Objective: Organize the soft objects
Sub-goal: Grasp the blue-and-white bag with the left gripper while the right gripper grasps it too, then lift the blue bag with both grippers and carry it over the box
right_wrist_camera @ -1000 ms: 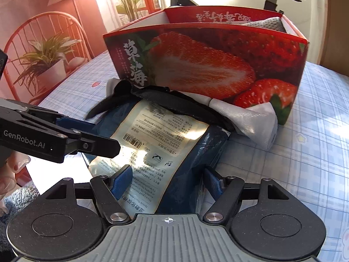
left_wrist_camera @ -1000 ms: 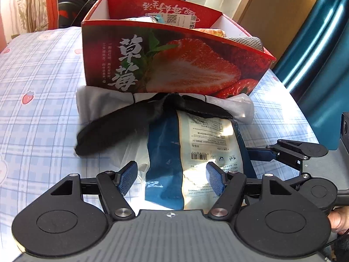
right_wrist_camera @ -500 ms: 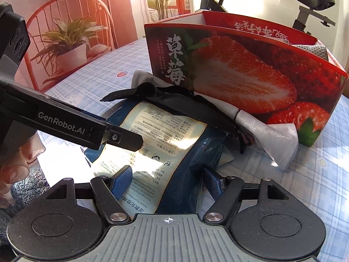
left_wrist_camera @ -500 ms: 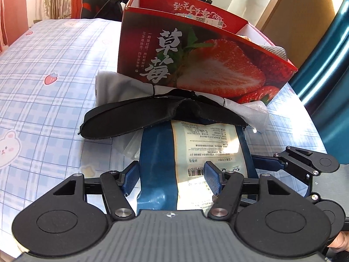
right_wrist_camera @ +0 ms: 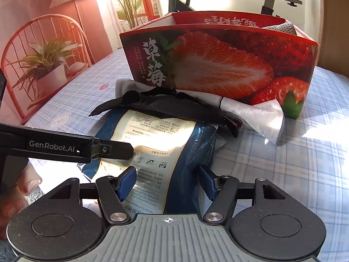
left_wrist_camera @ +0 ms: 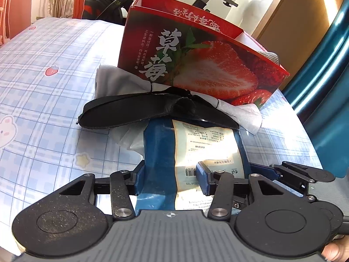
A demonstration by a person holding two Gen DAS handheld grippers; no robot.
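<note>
Blue pouch [left_wrist_camera: 192,152] lay on tablecloth [left_wrist_camera: 43,113] w/ black cloth [left_wrist_camera: 130,111] and white cloth [right_wrist_camera: 261,113], just in front of strawberry box [right_wrist_camera: 218,65]. Grey item [right_wrist_camera: 283,28] already boxed; rest pending. Left gripper [left_wrist_camera: 170,174] and right gripper [right_wrist_camera: 168,181] both spread, straddling the pouch's near edge, unclamped.

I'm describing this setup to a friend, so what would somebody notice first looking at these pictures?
The big red strawberry box stands out first, upright at the back of the blue checked tablecloth. In front of it, a blue packet lies flat with a black eye mask draped over its far end and a white cloth under the box's front edge. Both the left gripper and the right gripper straddle the packet's near end, jaws apart.
</note>
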